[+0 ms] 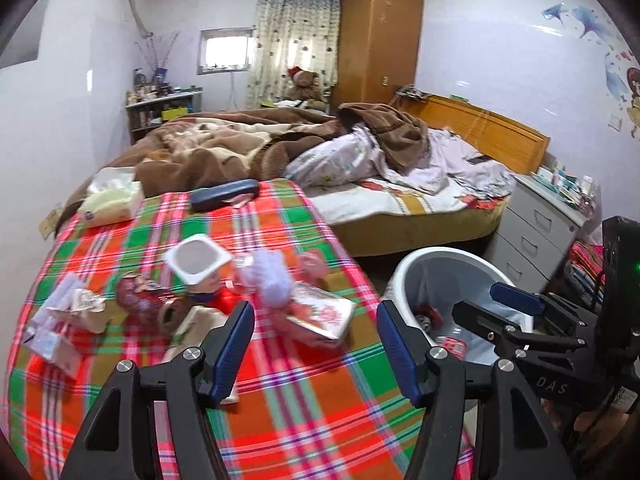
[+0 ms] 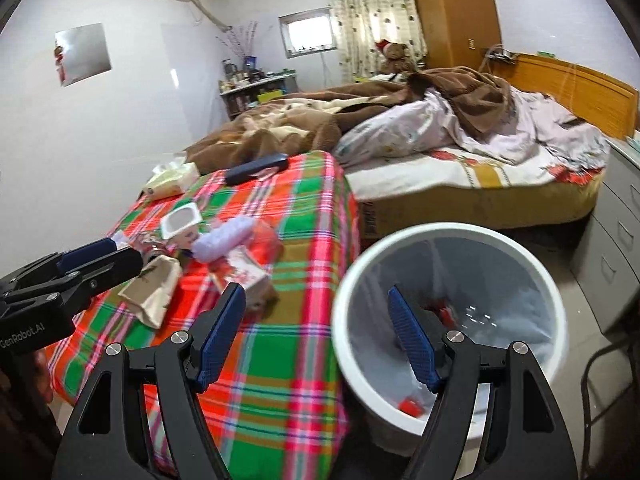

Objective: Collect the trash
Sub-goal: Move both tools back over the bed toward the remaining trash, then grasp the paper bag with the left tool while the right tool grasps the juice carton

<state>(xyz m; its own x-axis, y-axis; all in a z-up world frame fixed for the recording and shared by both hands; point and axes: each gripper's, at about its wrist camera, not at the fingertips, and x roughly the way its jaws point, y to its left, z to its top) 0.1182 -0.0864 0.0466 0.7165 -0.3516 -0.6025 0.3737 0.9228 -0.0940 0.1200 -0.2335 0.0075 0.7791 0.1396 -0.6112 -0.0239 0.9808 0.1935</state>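
Observation:
Trash lies on a plaid-covered table [image 1: 304, 400]: a white yogurt cup [image 1: 198, 260], a purple fluffy item [image 1: 270, 278], a red-and-white carton [image 1: 320, 316], a beige wrapper [image 1: 192, 326] and crumpled packets [image 1: 60, 320]. My left gripper [image 1: 316, 340] is open and empty just before the carton. A white bin [image 2: 448, 320] with a grey liner stands right of the table, with red scraps inside. My right gripper [image 2: 316, 332] is open and empty, at the bin's near left rim. The cup [image 2: 180, 222] and the carton [image 2: 244, 272] also show in the right wrist view.
A tissue box [image 1: 112, 200] and a dark case [image 1: 224, 194] lie at the table's far end. An unmade bed [image 1: 360, 168] stands behind. A grey drawer unit [image 1: 540, 232] is right of the bin. A metal chair frame [image 2: 608, 392] stands at the far right.

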